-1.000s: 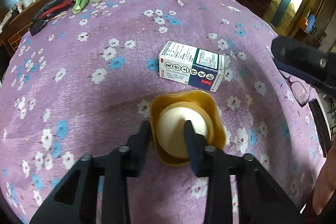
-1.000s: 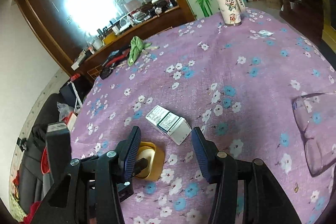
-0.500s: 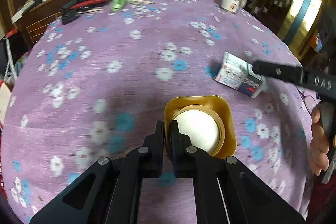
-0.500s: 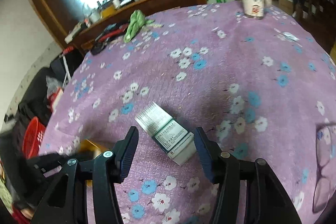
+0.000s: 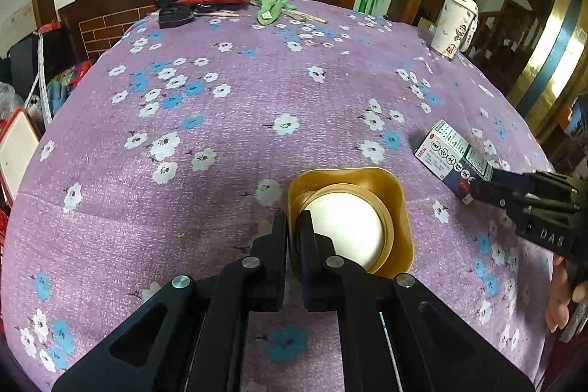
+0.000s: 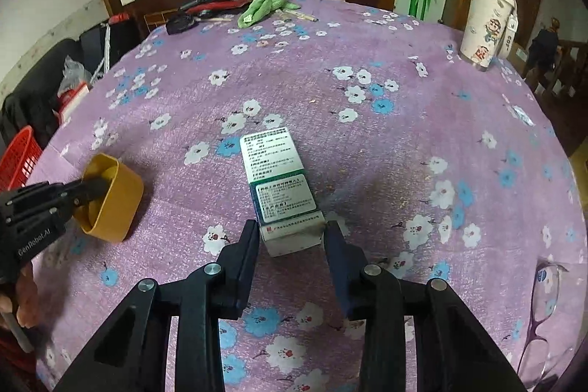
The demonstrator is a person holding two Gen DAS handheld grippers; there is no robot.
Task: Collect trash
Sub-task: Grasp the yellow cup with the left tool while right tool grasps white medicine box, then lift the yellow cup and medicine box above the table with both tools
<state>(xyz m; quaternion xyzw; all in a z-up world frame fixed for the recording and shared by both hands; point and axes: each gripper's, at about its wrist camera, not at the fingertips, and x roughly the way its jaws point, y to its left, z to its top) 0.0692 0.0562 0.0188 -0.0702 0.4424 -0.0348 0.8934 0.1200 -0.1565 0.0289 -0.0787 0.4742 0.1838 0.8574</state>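
Observation:
A yellow plastic cup [image 5: 352, 219] with a white base lies on its side on the purple flowered tablecloth [image 5: 220, 120]. My left gripper [image 5: 293, 234] is shut on its near rim, one finger inside and one outside. The cup and left gripper also show in the right wrist view [image 6: 114, 197]. A white and dark medicine box [image 6: 279, 186] lies on the cloth. My right gripper [image 6: 290, 237] has its fingers touching both sides of the box's near end. In the left wrist view the box [image 5: 450, 160] lies at the right with the right gripper on its end.
A tall paper cup [image 6: 487, 24] stands at the far right. A green cloth [image 6: 262, 2] and dark items [image 6: 205, 10] lie at the far edge. Glasses [image 6: 544, 304] lie at the right edge. A red basket [image 6: 18, 160] sits below the table's left.
My left gripper has shut on the cup's rim and swung left with it. My right gripper has come down around the box's near end and narrowed onto it.

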